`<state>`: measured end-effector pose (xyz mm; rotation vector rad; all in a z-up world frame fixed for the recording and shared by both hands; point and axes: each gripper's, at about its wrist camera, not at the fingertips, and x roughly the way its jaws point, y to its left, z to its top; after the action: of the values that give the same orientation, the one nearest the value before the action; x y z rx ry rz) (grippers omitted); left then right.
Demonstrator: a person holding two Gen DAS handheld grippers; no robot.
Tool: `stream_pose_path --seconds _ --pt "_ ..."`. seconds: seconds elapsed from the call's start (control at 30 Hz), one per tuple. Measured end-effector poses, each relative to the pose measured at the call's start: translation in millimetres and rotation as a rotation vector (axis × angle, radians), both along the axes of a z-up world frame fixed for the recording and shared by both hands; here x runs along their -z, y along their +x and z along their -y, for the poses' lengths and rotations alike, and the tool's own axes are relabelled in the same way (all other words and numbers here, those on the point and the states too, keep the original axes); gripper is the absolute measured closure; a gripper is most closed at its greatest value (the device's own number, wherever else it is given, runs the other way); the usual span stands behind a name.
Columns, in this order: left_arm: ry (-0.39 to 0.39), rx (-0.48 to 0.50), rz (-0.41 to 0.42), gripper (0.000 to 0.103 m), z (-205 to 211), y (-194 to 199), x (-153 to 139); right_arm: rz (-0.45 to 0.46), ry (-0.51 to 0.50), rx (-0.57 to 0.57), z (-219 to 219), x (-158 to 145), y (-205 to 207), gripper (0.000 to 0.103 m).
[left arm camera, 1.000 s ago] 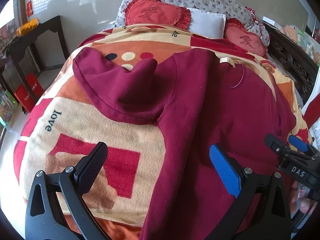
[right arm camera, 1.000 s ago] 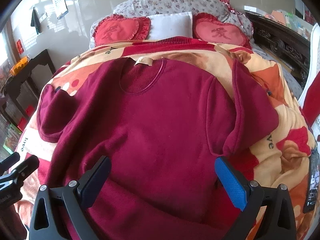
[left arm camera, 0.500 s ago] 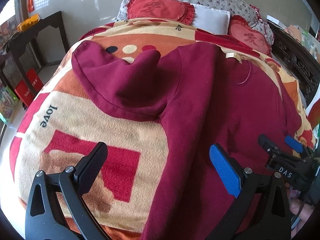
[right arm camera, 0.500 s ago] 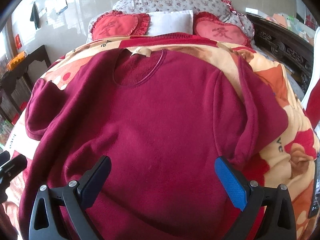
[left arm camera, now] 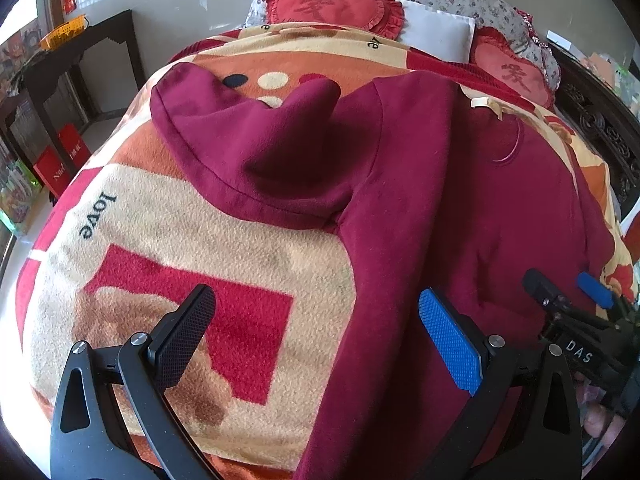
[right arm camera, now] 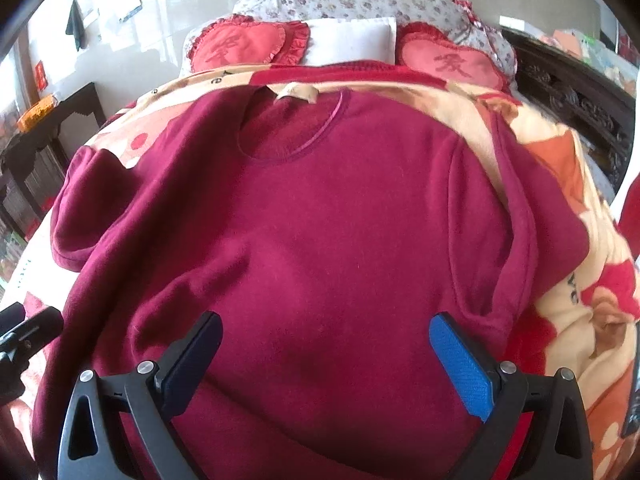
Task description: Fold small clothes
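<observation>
Burgundy fleece covers most of both views: a sweatshirt [right arm camera: 340, 240] lies face up on a patterned blanket [left arm camera: 192, 248] spread over a bed, its neckline toward the heart-shaped cushions [right arm camera: 248, 46] and its hem toward the person. Neither sleeve is folded in yet; the one on the left side is bunched and humped beside the body [left arm camera: 256, 148], and the one on the right side drapes down along the side seam [right arm camera: 540, 232]. The left gripper [left arm camera: 316, 328] hangs with its jaws spread wide and empty, straddling the garment's left edge, the black finger over bare blanket and the blue finger over cloth. The right gripper [right arm camera: 326, 344] is likewise wide apart and holding nothing, poised above the lower chest. The fabric looks thick, soft and limp, fairly light, and likely to cling a little to the fuzzy blanket instead of sliding, so a pinch of one layer may drag the bedding along. Sensible holds would seem to be the seamed edges: a shoulder seam and the hem corner on the same side, or a cuff, where the doubled cloth gives the pads something firm to bite.
</observation>
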<state>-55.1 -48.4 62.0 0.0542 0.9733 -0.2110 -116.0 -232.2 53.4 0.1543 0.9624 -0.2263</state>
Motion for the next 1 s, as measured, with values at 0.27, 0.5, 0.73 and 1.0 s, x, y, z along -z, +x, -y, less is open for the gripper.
stream_pose_path --seconds 0.27,0.5,0.73,1.0 --pt "0.000 -0.007 -0.001 0.001 -2 2 1 -0.003 0.014 0.046 7 6 15 0.000" --pt "0.005 -0.008 -0.008 0.001 0 3 4 -0.020 0.004 0.063 5 17 13 0.000" --pt "0.009 -0.005 -0.010 0.001 1 3 4 -0.027 -0.017 0.056 1 21 13 0.000" --pt "0.008 -0.009 -0.008 0.001 1 3 4 -0.023 0.005 0.055 4 21 12 0.000"
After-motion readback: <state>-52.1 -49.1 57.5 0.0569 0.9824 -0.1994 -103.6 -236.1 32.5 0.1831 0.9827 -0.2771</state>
